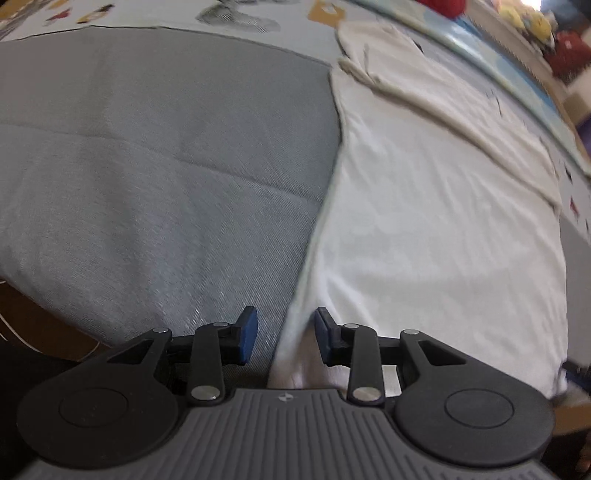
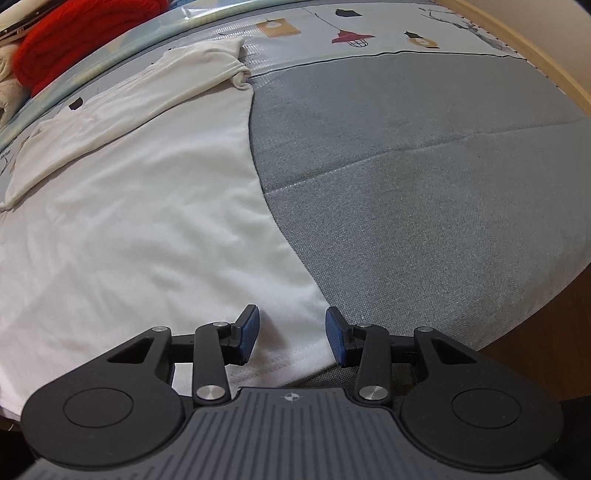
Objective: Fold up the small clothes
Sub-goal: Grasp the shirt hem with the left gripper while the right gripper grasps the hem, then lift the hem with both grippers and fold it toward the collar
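A white garment [image 1: 436, 221] lies spread flat on a grey cloth [image 1: 166, 166], with a long sleeve [image 1: 443, 107] folded across its far part. My left gripper [image 1: 286, 338] is open, its jaws straddling the garment's near left edge. In the right wrist view the same white garment [image 2: 140, 221] fills the left side, its sleeve [image 2: 147, 96] lying across the top. My right gripper [image 2: 291, 338] is open, its jaws straddling the garment's near right corner just above the grey cloth [image 2: 424, 184].
A printed sheet [image 2: 369, 37] lies beyond the grey cloth. A red fabric pile [image 2: 74, 33] sits at the far left in the right wrist view. A wooden rim [image 2: 535, 48] runs along the far right. The surface's near edge [image 2: 535, 314] drops off at right.
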Action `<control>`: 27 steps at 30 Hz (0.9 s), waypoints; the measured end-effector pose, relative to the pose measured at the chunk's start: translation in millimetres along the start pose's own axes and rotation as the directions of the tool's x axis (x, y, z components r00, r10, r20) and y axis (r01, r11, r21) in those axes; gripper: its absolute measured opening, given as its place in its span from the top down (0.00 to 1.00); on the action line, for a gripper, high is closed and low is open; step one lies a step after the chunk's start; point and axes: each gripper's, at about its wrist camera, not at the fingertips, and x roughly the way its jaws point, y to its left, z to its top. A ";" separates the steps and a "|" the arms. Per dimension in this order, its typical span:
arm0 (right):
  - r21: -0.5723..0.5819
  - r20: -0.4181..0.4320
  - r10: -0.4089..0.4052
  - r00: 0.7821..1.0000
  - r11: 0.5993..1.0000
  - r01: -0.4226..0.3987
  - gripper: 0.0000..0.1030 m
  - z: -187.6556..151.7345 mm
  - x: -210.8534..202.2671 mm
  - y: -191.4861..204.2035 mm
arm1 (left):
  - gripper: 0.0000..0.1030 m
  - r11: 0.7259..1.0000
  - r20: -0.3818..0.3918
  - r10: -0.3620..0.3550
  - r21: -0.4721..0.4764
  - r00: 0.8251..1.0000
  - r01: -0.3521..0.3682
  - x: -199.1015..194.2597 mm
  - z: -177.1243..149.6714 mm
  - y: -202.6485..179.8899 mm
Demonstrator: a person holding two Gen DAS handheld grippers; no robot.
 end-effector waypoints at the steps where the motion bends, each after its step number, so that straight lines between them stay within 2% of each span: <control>1: 0.004 0.006 -0.005 1.000 1.000 0.005 0.60 0.4 -1.0 -0.6 | 0.64 1.000 0.014 -0.005 -0.012 1.000 0.005 -2.4 0.8 1.5; 4: 0.022 0.031 -0.030 0.999 0.999 0.029 0.60 1.6 -5.2 -4.5 | 0.64 0.999 0.037 -0.036 -0.015 0.999 0.037 -6.9 2.6 -0.5; 7: 0.051 0.024 -0.019 1.000 0.999 0.018 0.59 2.7 -5.2 -10.8 | 0.55 0.998 -0.005 -0.060 0.026 0.998 0.060 -0.4 0.3 -9.7; 10: 0.025 -0.001 -0.038 0.999 0.999 0.038 0.57 1.5 0.1 -8.0 | 0.55 0.994 -0.050 0.007 0.106 0.999 -0.002 10.0 -4.8 -21.6; 14: -0.005 -0.032 -0.059 0.998 0.998 0.059 0.54 -0.1 6.0 -5.8 | 0.55 0.991 -0.042 0.021 0.132 0.999 -0.015 10.0 -6.0 -25.0; 15: -0.010 -0.034 -0.063 0.997 0.998 0.062 0.54 -0.1 6.9 -5.5 | 0.56 0.991 -0.041 0.021 0.135 0.999 -0.015 10.1 -6.1 -25.8; 17: -0.020 -0.036 -0.067 0.997 0.998 0.066 0.54 -0.3 8.0 -4.6 | 0.65 0.988 -0.035 0.028 0.150 0.999 -0.023 9.5 -6.1 -27.5; 18: -0.022 -0.034 -0.069 0.997 0.997 0.068 0.55 -0.3 7.8 -4.4 | 0.78 0.986 -0.031 0.030 0.162 0.999 -0.024 9.9 -6.4 -28.7; 19: -0.021 -0.030 -0.072 0.997 0.997 0.071 0.63 -0.3 7.2 -4.3 | 0.87 0.985 -0.027 0.030 0.171 0.999 -0.025 9.1 -7.0 -29.6; 20: -0.019 -0.024 -0.072 0.997 0.997 0.071 0.72 0.0 6.1 -5.0 | 0.91 0.984 -0.022 0.028 0.177 0.999 -0.024 8.5 -7.6 -28.8; 21: -0.008 -0.017 -0.063 0.998 0.998 0.062 0.90 0.7 4.2 -6.6 | 0.93 0.983 -0.013 0.021 0.181 1.000 -0.018 6.5 -7.8 -28.7; 24: 0.025 0.039 -0.056 0.998 0.998 0.055 0.94 1.3 -8.0 -10.8 | 0.93 0.982 0.021 0.001 0.190 1.000 -0.005 -2.3 -9.6 -28.2; 27: 0.027 0.099 -0.068 0.993 0.998 0.065 0.94 3.3 -19.1 -11.5 | 0.93 0.980 0.020 0.002 0.199 1.000 -0.006 -3.2 -11.0 -29.1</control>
